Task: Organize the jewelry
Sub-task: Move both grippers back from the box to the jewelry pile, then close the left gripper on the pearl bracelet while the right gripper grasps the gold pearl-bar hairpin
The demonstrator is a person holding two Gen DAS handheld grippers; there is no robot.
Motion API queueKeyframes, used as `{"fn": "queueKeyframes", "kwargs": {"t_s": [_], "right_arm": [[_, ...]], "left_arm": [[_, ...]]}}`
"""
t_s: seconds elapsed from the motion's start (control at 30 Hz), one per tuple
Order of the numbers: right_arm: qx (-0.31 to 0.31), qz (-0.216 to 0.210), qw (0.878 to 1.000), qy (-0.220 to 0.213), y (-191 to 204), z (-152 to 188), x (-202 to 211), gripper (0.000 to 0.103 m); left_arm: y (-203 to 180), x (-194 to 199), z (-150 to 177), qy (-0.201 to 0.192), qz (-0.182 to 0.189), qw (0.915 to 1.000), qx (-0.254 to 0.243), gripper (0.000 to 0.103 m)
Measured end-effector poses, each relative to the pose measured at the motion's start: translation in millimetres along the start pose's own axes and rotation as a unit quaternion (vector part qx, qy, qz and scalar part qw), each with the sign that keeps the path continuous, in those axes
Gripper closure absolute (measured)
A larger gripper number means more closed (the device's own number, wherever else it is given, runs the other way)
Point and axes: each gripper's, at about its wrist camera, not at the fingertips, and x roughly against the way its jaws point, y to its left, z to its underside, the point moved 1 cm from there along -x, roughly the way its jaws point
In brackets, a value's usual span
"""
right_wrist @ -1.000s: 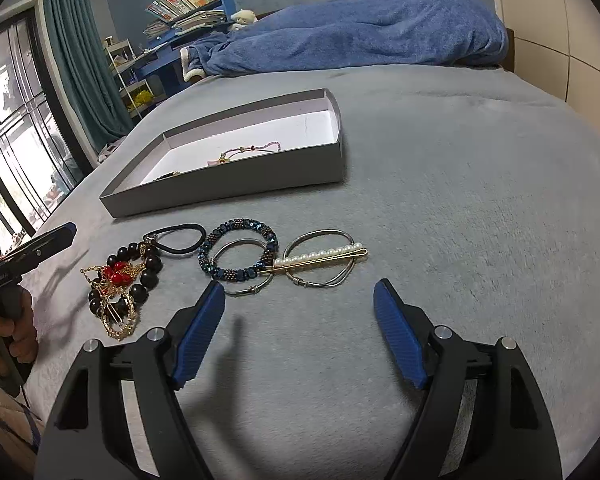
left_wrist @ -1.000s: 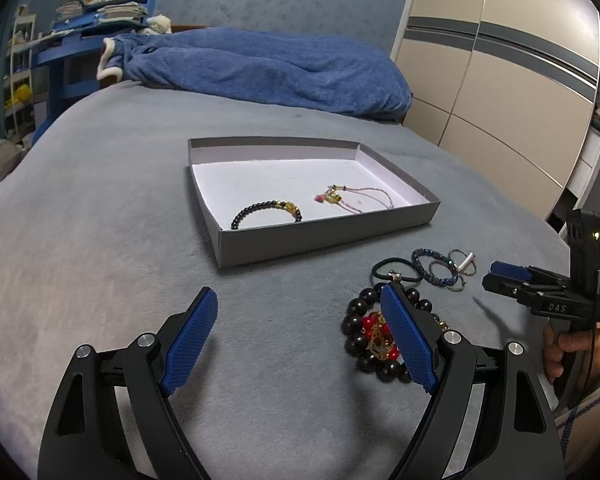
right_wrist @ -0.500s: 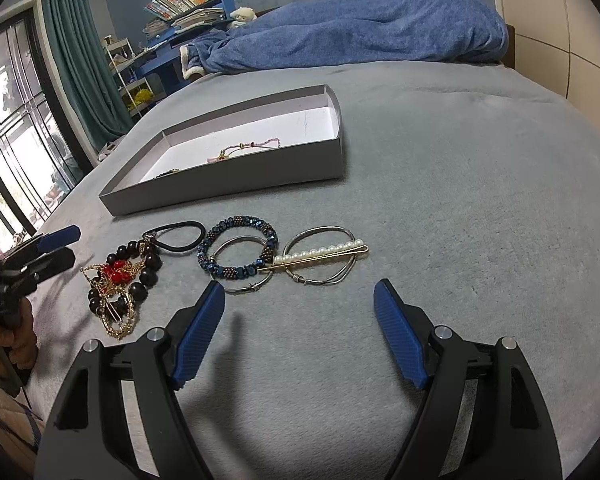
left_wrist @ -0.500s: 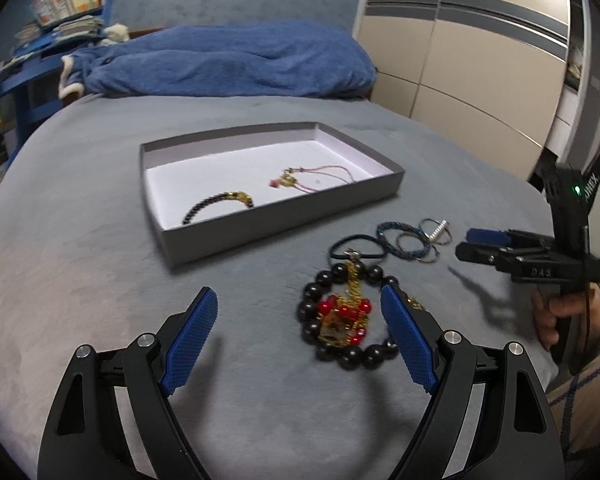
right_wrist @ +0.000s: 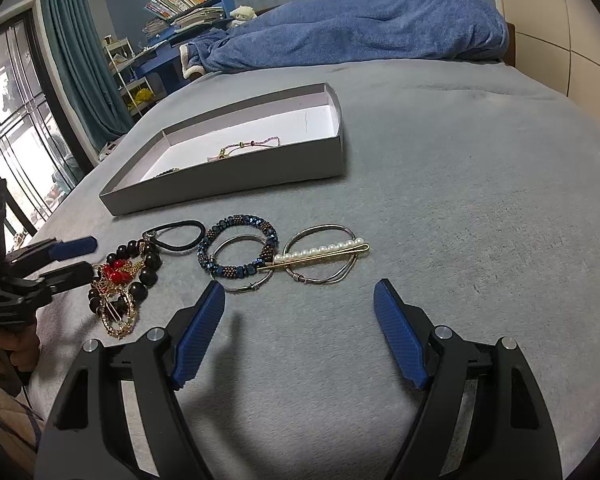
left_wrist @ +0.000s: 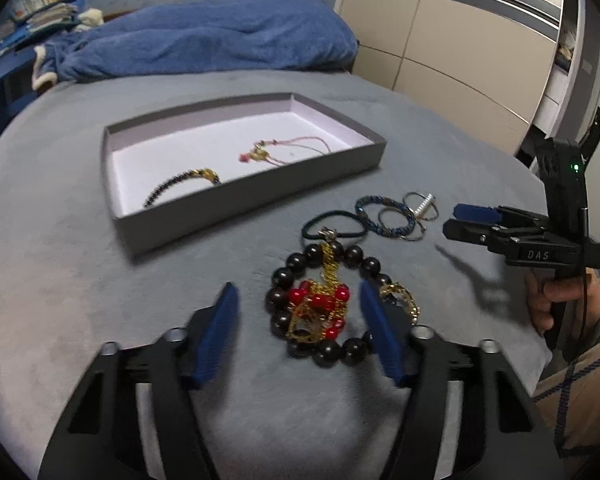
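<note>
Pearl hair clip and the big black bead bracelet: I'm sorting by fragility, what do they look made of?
Pearl hair clip: shiny gold-toned metal bar, row of glossy white beads, likely faux pearl. Black bead bracelet: large smooth dark beads with dull sheen, perhaps wood or stone; the pictures cannot settle it.

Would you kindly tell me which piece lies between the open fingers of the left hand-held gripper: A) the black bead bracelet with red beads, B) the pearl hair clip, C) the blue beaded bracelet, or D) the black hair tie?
A: the black bead bracelet sits between the left hand-held gripper fingers.
</note>
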Motion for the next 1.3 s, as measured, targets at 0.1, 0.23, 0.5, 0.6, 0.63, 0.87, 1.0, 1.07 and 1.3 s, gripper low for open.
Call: {"fn": "queueKeyframes", "kwargs": {"t_s": [0.1,0.23,0.5,0.6,0.63,0.87,1.0,1.07,1.3], "right_arm": [[0.000,0.000,1.000,0.002,0,0,0,0.027],[0.000,0.000,1.000,0.003,1,1,0,0.027],[-0.001,-0.002,1.000,0.004,2,1,0,0.027],[-0.001,-0.002,1.000,0.004,2,1,0,0.027],[-0.001,-0.001,1.000,0.004,2,1,0,0.027],[-0.008,0.000,1.000,0.017,0,-1,-5,0.027],[-0.025,0.014,0.999,0.018,-3,-7,-6,0.027],[-0.033,0.021,0.999,0.020,-5,-10,-8,0.027],[-0.031,0.046,0.998,0.036,-10,-25,-28,0.034]], "left_arm": [[-10,8,0,-0.017,0.033,0.9993,-0.011,0.048],[-34,13,2,-0.027,0.058,0.9964,-0.056,0.048],[-66,-11,8,0.017,0.026,0.9904,-0.135,0.048],[-67,-21,10,0.039,0.018,0.9886,-0.144,0.048],[-69,-23,11,0.044,0.017,0.9875,-0.150,0.049],[-61,-16,11,0.034,0.017,0.9903,-0.134,0.081],[-49,-5,8,0.009,0.025,0.9941,-0.105,0.091],[-44,-3,7,0.000,0.028,0.9954,-0.092,0.093],[-36,5,4,-0.023,0.033,0.9969,-0.067,0.095]]}}
